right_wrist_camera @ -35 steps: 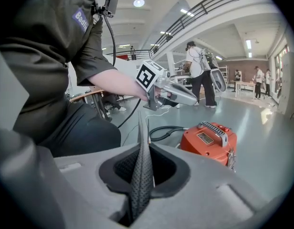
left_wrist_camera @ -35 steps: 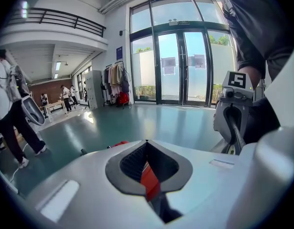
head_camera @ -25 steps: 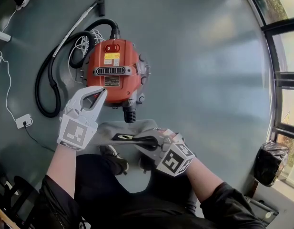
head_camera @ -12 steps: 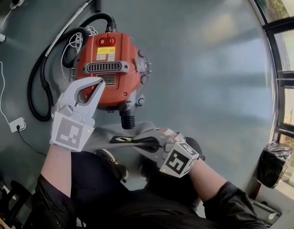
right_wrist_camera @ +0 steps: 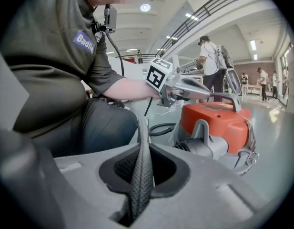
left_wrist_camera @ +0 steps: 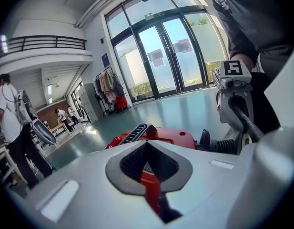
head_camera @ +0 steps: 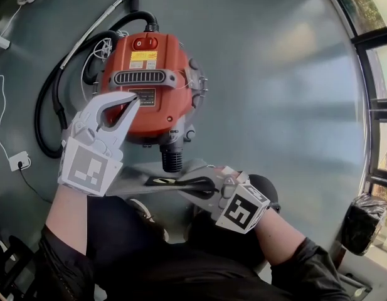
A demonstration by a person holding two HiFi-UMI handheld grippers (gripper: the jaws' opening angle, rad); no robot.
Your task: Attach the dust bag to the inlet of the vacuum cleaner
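Observation:
The red vacuum cleaner (head_camera: pixel 152 86) lies on the grey floor, its ribbed black inlet (head_camera: pixel 172 159) pointing toward me. My right gripper (head_camera: pixel 202 184) is shut on the grey dust bag (head_camera: pixel 149 179), which stretches flat to the left just below the inlet. In the right gripper view a strip of the dust bag (right_wrist_camera: pixel 140 142) runs up through the right gripper (right_wrist_camera: pixel 143 175), with the vacuum cleaner (right_wrist_camera: pixel 218 120) beyond. My left gripper (head_camera: pixel 131 101) is shut and empty, hovering over the vacuum's front. The left gripper (left_wrist_camera: pixel 149 166) shows only the red vacuum cleaner (left_wrist_camera: pixel 156 135) past its tips.
A black hose (head_camera: pixel 52 118) coils left of the vacuum, a metal wand (head_camera: pixel 93 33) runs up-left, and a white power socket (head_camera: pixel 17 162) with cable lies at far left. My dark-trousered legs (head_camera: pixel 149 243) are below the bag. Windows and a black bin bag (head_camera: pixel 359 221) are at right.
Both grippers have sunk a little. The left one rolled slightly and now sits further over the vacuum's front. The right gripper keeps its hold on the bag near the inlet.

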